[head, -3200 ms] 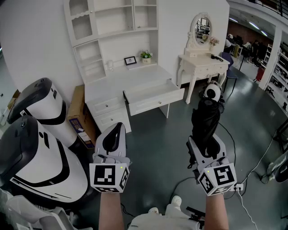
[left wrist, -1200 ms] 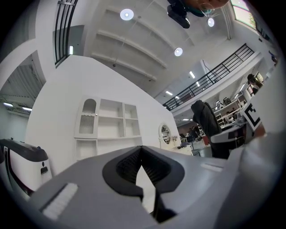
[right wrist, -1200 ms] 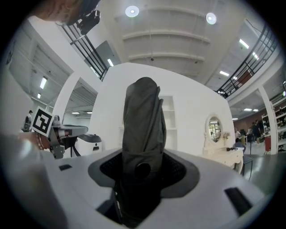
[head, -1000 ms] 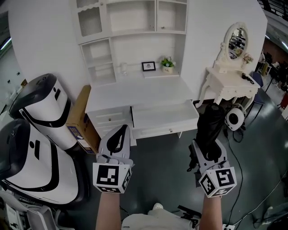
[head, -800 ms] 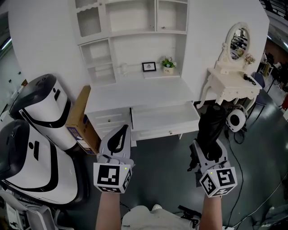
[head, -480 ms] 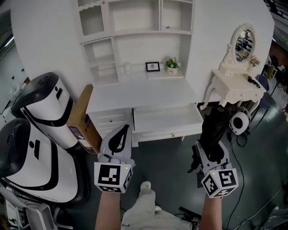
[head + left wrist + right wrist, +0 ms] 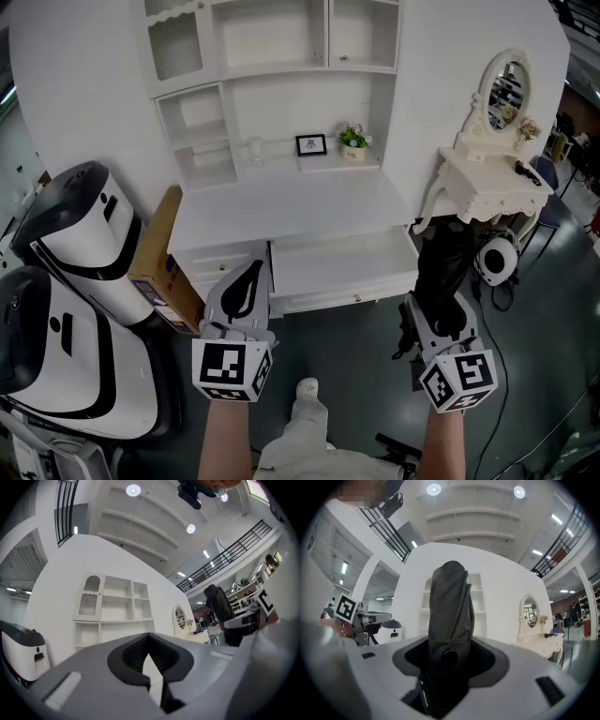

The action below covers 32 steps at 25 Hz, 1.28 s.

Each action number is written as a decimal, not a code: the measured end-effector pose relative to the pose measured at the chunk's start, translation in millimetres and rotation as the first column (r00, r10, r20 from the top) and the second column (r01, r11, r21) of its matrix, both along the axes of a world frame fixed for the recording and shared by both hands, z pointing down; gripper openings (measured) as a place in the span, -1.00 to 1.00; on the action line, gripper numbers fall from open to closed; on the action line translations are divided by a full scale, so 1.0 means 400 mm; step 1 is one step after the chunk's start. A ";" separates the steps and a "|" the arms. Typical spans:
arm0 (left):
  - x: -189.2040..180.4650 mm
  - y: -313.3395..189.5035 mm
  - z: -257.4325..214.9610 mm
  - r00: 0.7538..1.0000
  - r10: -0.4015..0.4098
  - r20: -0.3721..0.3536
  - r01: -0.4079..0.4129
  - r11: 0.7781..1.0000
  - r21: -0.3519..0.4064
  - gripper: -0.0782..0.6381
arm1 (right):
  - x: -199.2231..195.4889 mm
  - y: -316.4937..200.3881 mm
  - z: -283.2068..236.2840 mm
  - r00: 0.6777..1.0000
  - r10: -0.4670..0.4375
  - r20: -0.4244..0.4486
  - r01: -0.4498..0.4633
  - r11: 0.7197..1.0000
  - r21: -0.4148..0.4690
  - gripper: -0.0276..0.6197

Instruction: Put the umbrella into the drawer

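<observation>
Head view: right gripper (image 7: 439, 317) holds one umbrella (image 7: 447, 255); left gripper (image 7: 249, 277) closed; one drawer (image 7: 330, 290) open.

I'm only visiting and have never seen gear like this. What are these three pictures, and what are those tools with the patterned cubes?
No robot here: a person holds a tool with a two-fingered claw in each hand; the cubes are part of the tools. The head view comes from a camera on the person's head, looking down at both. The two gripper views come from cameras riding on each tool, looking along its claw. The left claw is closed and empty. The right claw grips a folded dark umbrella. Ahead stands a white desk with one drawer pulled open; a small picture frame and a potted plant sit on the desk.
</observation>
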<state>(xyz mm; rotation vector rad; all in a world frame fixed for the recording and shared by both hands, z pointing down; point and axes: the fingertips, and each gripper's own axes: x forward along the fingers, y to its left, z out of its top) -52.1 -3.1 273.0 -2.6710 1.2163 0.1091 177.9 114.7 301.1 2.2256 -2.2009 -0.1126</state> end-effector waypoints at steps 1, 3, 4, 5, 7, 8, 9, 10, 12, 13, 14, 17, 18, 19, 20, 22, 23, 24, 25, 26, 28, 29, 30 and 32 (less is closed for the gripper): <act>0.006 -0.021 0.004 1.000 0.002 0.000 -0.002 1.000 -0.003 -0.76 | 0.004 -0.021 0.002 1.000 0.000 -0.002 0.000 1.000 -0.001 -0.19; 0.020 -0.065 0.013 1.000 0.004 0.001 -0.004 1.000 -0.008 -0.76 | 0.016 -0.064 0.013 1.000 0.001 0.000 -0.001 1.000 -0.007 -0.19; 0.027 -0.088 0.016 1.000 0.004 0.001 -0.004 1.000 -0.010 -0.76 | 0.022 -0.086 0.017 1.000 0.000 0.001 0.000 1.000 -0.011 -0.19; 0.033 -0.112 0.017 1.000 0.003 -0.001 -0.003 1.000 -0.012 -0.76 | 0.027 -0.109 0.021 1.000 -0.002 0.001 0.002 1.000 -0.015 -0.19; 0.046 -0.163 0.018 1.000 0.001 -0.004 -0.001 1.000 -0.015 -0.76 | 0.036 -0.158 0.024 1.000 -0.005 0.000 0.005 1.000 -0.020 -0.19; 0.054 -0.189 0.019 1.000 0.000 -0.005 0.000 1.000 -0.016 -0.76 | 0.041 -0.183 0.025 1.000 -0.007 0.001 0.007 1.000 -0.021 -0.19; 0.061 -0.216 0.021 1.000 0.000 -0.006 0.000 1.000 -0.019 -0.76 | 0.046 -0.208 0.027 1.000 -0.009 0.002 0.009 1.000 -0.022 -0.19; 0.067 -0.242 0.023 1.000 -0.001 -0.006 0.001 1.000 -0.022 -0.76 | 0.049 -0.233 0.028 1.000 -0.012 0.003 0.012 1.000 -0.025 -0.19; 0.077 -0.296 0.025 1.000 -0.002 -0.005 0.002 1.000 -0.030 -0.76 | 0.057 -0.285 0.030 1.000 -0.015 0.003 0.015 0.999 -0.032 -0.19; 0.082 -0.323 0.024 1.000 -0.003 -0.005 0.002 0.999 -0.034 -0.76 | 0.062 -0.311 0.029 1.000 -0.015 0.003 0.015 0.999 -0.036 -0.19; 0.086 -0.351 0.024 1.000 -0.003 -0.005 0.002 0.999 -0.037 -0.76 | 0.067 -0.337 0.028 1.000 -0.014 0.003 0.014 0.999 -0.039 -0.19; 0.097 -0.433 0.022 1.000 -0.005 -0.010 0.004 0.999 -0.048 -0.76 | 0.083 -0.414 0.024 1.000 -0.008 0.007 0.008 0.999 -0.046 -0.19; 0.101 -0.459 0.022 1.000 -0.004 -0.013 0.004 0.999 -0.051 -0.76 | 0.089 -0.439 0.024 1.000 -0.004 0.009 0.004 0.999 -0.048 -0.19; 0.106 -0.484 0.022 1.000 -0.003 -0.014 0.002 0.999 -0.052 -0.76 | 0.093 -0.463 0.024 1.000 -0.001 0.009 0.001 0.999 -0.051 -0.19; 0.110 -0.508 0.024 1.000 0.000 -0.015 0.000 0.999 -0.052 -0.76 | 0.096 -0.486 0.026 1.000 0.002 0.008 -0.001 0.999 -0.054 -0.19; 0.117 -0.551 0.029 1.000 0.007 -0.012 -0.007 0.998 -0.055 -0.76 | 0.098 -0.527 0.033 1.000 0.006 0.008 -0.005 0.998 -0.059 -0.19; 0.119 -0.571 0.032 1.000 0.009 -0.012 -0.010 0.998 -0.057 -0.76 | 0.098 -0.547 0.035 1.000 0.007 0.007 -0.007 0.998 -0.062 -0.19; 0.120 -0.590 0.034 1.000 0.012 -0.012 -0.012 0.998 -0.060 -0.76 | 0.098 -0.566 0.037 1.000 0.009 0.006 -0.008 0.998 -0.065 -0.19; 0.121 -0.608 0.034 1.000 0.013 -0.013 -0.014 0.998 -0.061 -0.76 | 0.099 -0.585 0.036 1.000 0.010 0.004 -0.010 0.998 -0.068 -0.19; 0.121 -0.624 0.033 1.000 0.014 -0.014 -0.015 0.998 -0.063 -0.76 | 0.100 -0.602 0.035 1.000 0.010 0.003 -0.010 0.997 -0.071 -0.19; 0.122 -0.654 0.030 1.000 0.015 -0.016 -0.016 0.998 -0.065 -0.76 | 0.101 -0.633 0.033 1.000 0.010 0.000 -0.010 0.997 -0.078 -0.19; 0.121 -0.666 0.031 1.000 0.015 -0.016 -0.016 0.998 -0.066 -0.76 | 0.101 -0.646 0.034 1.000 0.010 -0.002 -0.010 0.997 -0.080 -0.19; 0.119 -0.676 0.033 1.000 0.014 -0.016 -0.015 0.998 -0.068 -0.76 | 0.101 -0.657 0.036 1.000 0.009 -0.004 -0.009 0.997 -0.082 -0.19; 0.112 -0.692 0.039 1.000 0.010 -0.017 -0.011 0.997 -0.071 -0.76 | 0.098 -0.678 0.042 1.000 0.005 -0.005 -0.005 0.996 -0.087 -0.19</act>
